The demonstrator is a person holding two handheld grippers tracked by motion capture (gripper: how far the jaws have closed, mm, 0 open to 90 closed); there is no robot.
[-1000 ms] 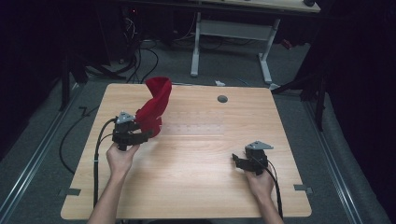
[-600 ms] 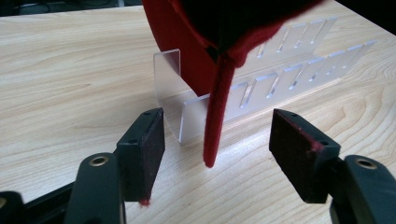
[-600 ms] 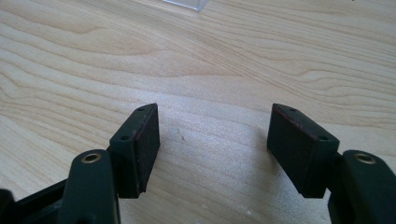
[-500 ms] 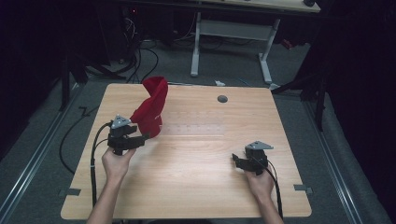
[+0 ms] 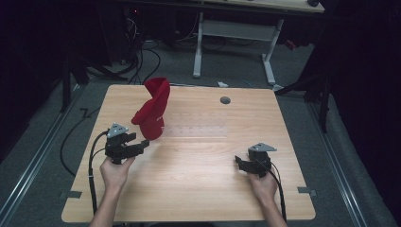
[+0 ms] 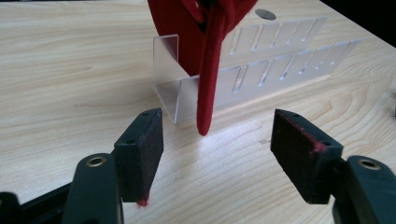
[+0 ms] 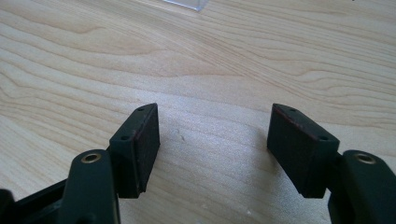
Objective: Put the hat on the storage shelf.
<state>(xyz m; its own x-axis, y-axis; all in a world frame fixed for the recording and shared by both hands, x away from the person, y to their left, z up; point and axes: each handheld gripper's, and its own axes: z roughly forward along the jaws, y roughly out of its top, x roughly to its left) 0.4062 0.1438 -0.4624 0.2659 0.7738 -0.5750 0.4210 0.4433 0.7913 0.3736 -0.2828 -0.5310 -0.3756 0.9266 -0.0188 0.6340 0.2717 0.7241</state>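
Red cloth (image 5: 152,109) is stood up in the left end of a clear plastic divider rack (image 5: 198,126), toward the far left part of the wooden table (image 5: 198,189). In the left gripper view a narrow strip of the cloth (image 6: 208,79) is seen hanging over the rack's (image 6: 261,74) front wall, its tip just above the table surface (image 6: 60,84). The left gripper (image 5: 142,147) is held just in front of the cloth, near the table's left edge; its jaws are spread wide with nothing gripped, the hanging strip lying beyond the pads (image 6: 147,149), which carry a few red fibres. The right gripper (image 5: 238,163) is rested near the right front part of the table, well apart from the cloth, its jaws likewise wide and empty over bare wood (image 7: 210,70).
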